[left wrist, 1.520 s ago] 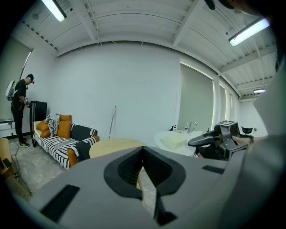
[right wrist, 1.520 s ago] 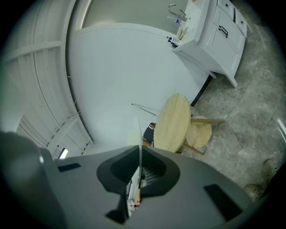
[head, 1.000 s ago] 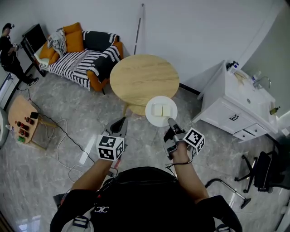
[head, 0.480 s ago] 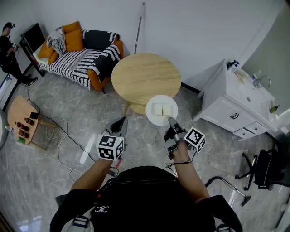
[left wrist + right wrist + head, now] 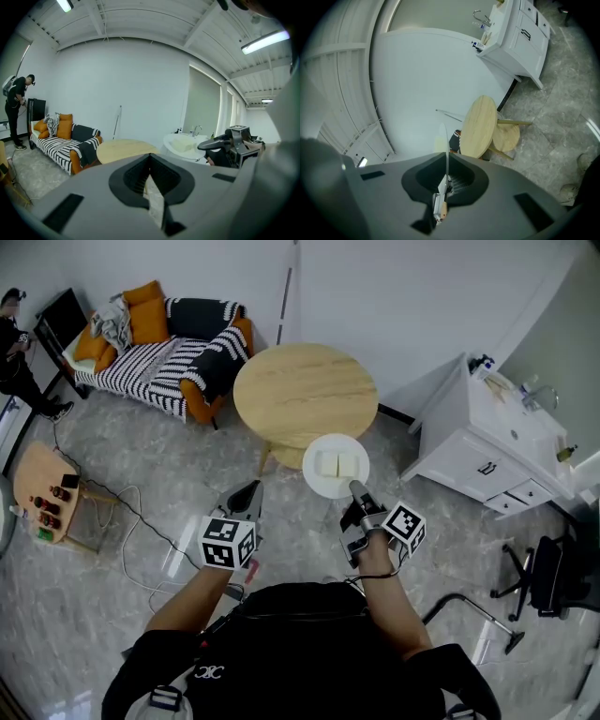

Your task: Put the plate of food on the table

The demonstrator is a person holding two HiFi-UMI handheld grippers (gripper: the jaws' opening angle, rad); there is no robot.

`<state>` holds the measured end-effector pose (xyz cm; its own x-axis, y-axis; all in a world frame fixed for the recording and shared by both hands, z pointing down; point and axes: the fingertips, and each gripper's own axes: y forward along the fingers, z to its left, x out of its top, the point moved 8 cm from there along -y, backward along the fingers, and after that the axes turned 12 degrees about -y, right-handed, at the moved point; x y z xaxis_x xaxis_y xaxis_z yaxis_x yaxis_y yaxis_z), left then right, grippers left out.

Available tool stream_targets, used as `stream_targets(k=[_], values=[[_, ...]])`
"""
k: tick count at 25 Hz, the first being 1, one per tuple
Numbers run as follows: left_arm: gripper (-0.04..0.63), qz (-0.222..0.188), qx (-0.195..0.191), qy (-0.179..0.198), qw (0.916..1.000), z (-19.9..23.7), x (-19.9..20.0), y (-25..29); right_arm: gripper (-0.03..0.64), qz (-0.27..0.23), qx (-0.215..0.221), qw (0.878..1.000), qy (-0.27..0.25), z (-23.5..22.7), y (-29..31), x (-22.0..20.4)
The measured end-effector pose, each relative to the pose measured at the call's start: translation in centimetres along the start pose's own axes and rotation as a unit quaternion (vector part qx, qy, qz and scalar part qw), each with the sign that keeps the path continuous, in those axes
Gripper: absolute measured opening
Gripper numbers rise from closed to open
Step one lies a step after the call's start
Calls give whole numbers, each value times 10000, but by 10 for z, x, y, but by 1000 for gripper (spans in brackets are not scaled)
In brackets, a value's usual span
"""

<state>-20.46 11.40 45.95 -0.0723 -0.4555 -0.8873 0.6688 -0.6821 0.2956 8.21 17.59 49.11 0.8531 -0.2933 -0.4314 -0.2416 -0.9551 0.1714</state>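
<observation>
A white plate [image 5: 336, 466] with two pale squares of food [image 5: 338, 464] hangs in the air just before the near edge of the round wooden table [image 5: 305, 395]. My right gripper [image 5: 354, 489] is shut on the plate's near rim. In the right gripper view the plate [image 5: 446, 140] shows edge-on between the jaws, with the table [image 5: 480, 126] beyond. My left gripper [image 5: 246, 496] is shut and holds nothing, low at the left. The left gripper view shows the table [image 5: 124, 148] ahead and the plate [image 5: 185, 146] to the right.
A striped sofa with orange cushions [image 5: 159, 348] stands left of the table. A white sink cabinet [image 5: 487, 442] is at the right, an office chair [image 5: 553, 577] further right. A small side table [image 5: 47, 488] and floor cables lie at the left. A person [image 5: 21, 352] stands far left.
The view has shifted slightly toward the table. The plate stays held in my right gripper, a little nearer the table's edge. The left gripper has hardly moved.
</observation>
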Motion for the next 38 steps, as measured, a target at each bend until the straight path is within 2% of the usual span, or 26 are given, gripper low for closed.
stream_targets(k=[4,11,17,27,38], values=[[6,14,-19,-69,10000,5,-3,-6,18,-21,-32,10000,-8,0,-5,-8],[7,84,-11,44,10000,2,-7,-11,18,-73,-11,9999,94,-1,-4,-7],[7,-42,41,137,9999,5,-2,-13,18,-72,125,9999,68,-1,9,-4],[6,-50,268,202,9994,26,10,12,17,-91,313,9995,7,-6,47,18],[6,-5,450,109,9989,45,22,47,18,80,287,9995,74,-16,94,41]])
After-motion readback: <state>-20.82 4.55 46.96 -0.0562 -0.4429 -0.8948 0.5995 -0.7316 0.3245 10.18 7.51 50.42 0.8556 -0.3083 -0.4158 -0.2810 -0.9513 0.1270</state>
